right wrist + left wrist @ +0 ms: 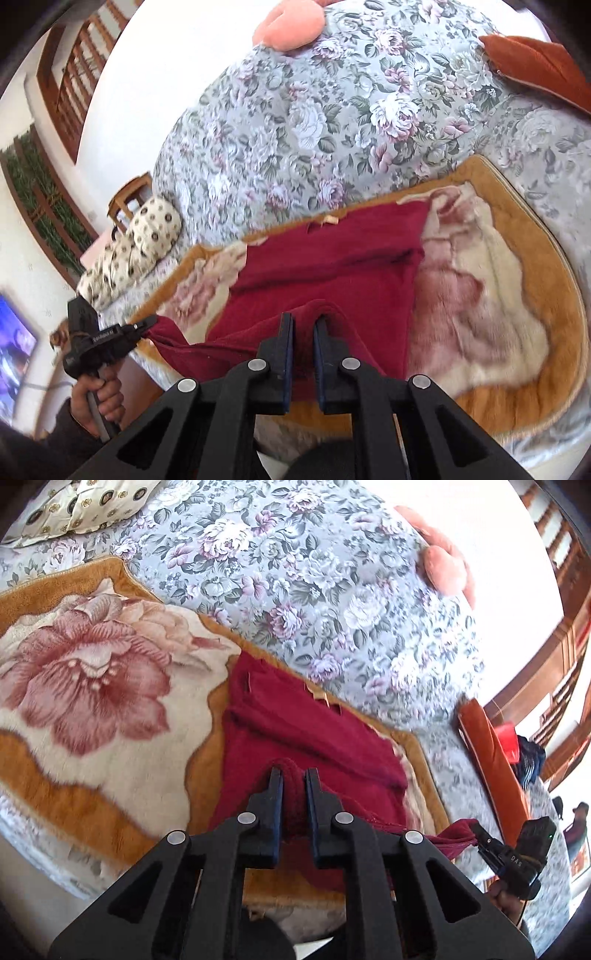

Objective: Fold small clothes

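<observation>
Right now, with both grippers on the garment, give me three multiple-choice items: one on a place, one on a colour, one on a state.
1. Where does the red garment lie?
A. on the flower-print blanket
B. on a wooden chair
C. on the bare floor

2. What colour is the blanket's border?
A. blue
B. orange-tan
C. black

3. How do the left gripper and right gripper hold the garment?
A. both open above it
B. only one grips it
C. each shut on its near edge

Answers:
1 A, the blanket shows on both sides of the garment.
2 B, an orange-tan band rims the blanket.
3 C, red cloth sits pinched between both sets of jaws.
</observation>
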{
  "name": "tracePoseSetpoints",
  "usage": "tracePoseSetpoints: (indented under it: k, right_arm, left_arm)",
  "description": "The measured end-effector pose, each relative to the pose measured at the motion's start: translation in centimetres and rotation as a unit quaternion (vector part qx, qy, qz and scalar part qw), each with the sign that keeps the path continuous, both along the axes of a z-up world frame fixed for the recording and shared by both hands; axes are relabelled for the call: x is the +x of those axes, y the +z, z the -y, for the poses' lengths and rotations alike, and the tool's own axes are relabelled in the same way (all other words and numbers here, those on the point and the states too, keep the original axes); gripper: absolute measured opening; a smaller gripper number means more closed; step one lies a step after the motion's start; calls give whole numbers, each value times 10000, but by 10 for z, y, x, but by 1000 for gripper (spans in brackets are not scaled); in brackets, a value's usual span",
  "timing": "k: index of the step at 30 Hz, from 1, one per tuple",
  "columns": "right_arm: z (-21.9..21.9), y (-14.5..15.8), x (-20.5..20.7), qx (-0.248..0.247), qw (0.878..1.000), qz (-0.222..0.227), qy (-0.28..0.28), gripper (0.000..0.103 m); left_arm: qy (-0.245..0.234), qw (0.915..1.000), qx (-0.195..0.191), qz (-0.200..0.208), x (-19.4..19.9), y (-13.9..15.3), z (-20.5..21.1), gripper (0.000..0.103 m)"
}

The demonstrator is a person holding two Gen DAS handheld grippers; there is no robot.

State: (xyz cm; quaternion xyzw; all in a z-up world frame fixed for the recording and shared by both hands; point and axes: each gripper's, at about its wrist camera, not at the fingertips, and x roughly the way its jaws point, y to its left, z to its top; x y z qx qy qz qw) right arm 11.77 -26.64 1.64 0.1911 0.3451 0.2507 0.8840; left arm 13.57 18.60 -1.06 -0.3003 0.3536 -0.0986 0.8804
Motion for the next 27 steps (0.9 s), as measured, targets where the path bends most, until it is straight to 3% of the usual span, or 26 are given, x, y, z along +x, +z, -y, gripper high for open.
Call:
tracePoseSetpoints:
  k: [6,13,20,23,27]
  right_arm:
    - [-4,11,88,199,9992,-189,-283,9]
    - [-11,9,182,302,9963,-479,-643,9]
    - [-15,-12,250,349,9932,-748,-818,9]
    - [-11,-22,269,412,9910,-894,-909,9]
    - [4,-59,293,812,9787,-1369,-1300,10]
  left_arm:
    - [309,9993,-71,-190,77,7,4,10]
    - [484,9974,226,-479,184,-6,10,10]
    - [487,9964,386,-580,245,-16,12,10]
    - [477,9941,480,-845,269,-34,14,10]
    - [104,9903,648,-1225,300,-61,21,10]
